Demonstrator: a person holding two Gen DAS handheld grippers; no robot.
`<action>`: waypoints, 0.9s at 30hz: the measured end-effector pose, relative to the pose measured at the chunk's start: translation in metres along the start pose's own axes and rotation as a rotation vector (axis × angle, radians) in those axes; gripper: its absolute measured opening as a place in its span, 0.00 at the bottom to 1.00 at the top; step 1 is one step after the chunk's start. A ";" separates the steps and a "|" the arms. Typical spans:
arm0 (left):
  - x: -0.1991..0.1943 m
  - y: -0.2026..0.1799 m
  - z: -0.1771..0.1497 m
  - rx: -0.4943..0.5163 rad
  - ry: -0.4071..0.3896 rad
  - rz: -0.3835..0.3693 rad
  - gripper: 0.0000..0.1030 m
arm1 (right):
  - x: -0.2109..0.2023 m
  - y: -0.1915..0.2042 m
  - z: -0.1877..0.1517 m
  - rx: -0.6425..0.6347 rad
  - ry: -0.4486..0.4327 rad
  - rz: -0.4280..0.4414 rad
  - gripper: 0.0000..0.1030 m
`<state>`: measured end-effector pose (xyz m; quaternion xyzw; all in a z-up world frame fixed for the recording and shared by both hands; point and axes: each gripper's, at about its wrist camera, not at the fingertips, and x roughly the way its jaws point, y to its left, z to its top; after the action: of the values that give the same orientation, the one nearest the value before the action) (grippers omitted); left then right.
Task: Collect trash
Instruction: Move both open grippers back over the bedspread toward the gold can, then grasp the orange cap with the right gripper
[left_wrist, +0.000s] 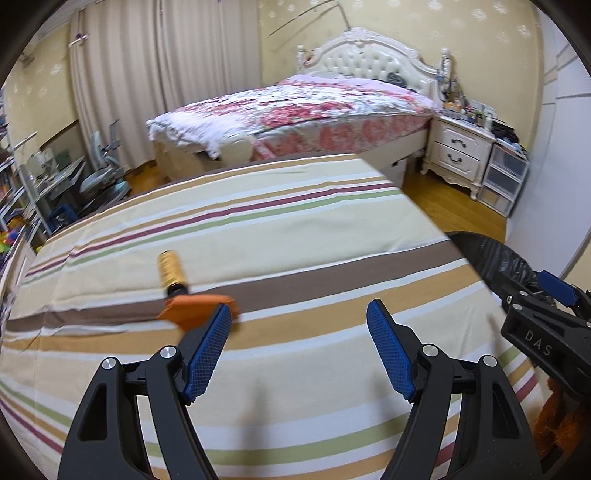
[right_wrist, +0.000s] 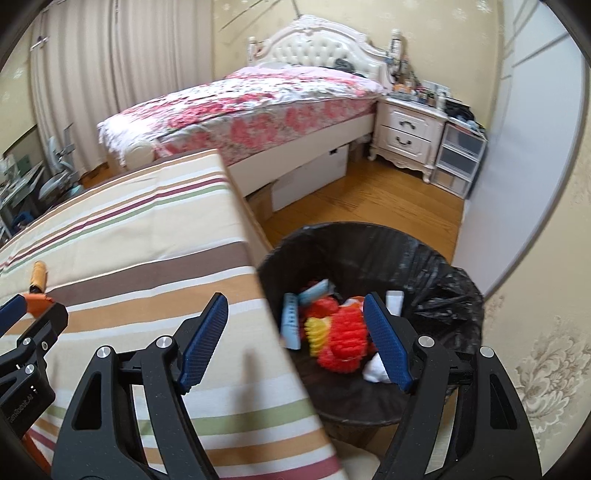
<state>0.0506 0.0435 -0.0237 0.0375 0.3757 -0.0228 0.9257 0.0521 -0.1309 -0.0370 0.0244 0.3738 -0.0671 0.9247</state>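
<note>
1. We read "DAS" on the right gripper (left_wrist: 546, 314); other lettering is too blurred.
2. The trash bin (right_wrist: 458, 295), black-bagged, stands just beside the striped sheet (left_wrist: 295, 236), holding a red and yellow fluffy item (right_wrist: 343, 339), blue pieces and white scraps.
3. A gold-and-orange object (left_wrist: 173, 280) lies on the striped sheet.
4. Our left gripper (left_wrist: 299, 350) gapes wide and empty over the sheet; the right one (right_wrist: 295, 343) is wide and empty too, at the sheet's edge beside the bin.

My worktop (left_wrist: 280, 236) wears a striped cloth of cream, brown, tan, green and maroon. On it near the left edge lies a gold ribbed piece with an orange end (left_wrist: 177, 288). The black-lined bin (right_wrist: 369, 251) stands on the wooden floor (right_wrist: 388, 199) beside the worktop.
</note>
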 end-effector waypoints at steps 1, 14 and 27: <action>-0.001 0.007 -0.002 -0.011 0.003 0.012 0.71 | 0.000 0.008 0.000 -0.012 0.003 0.016 0.72; -0.010 0.090 -0.035 -0.151 0.057 0.141 0.71 | -0.009 0.090 -0.010 -0.136 0.034 0.173 0.72; -0.025 0.165 -0.061 -0.275 0.078 0.236 0.71 | -0.015 0.177 -0.019 -0.254 0.067 0.318 0.74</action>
<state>0.0016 0.2132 -0.0414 -0.0446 0.4038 0.1390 0.9032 0.0538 0.0477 -0.0413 -0.0315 0.4012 0.1284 0.9064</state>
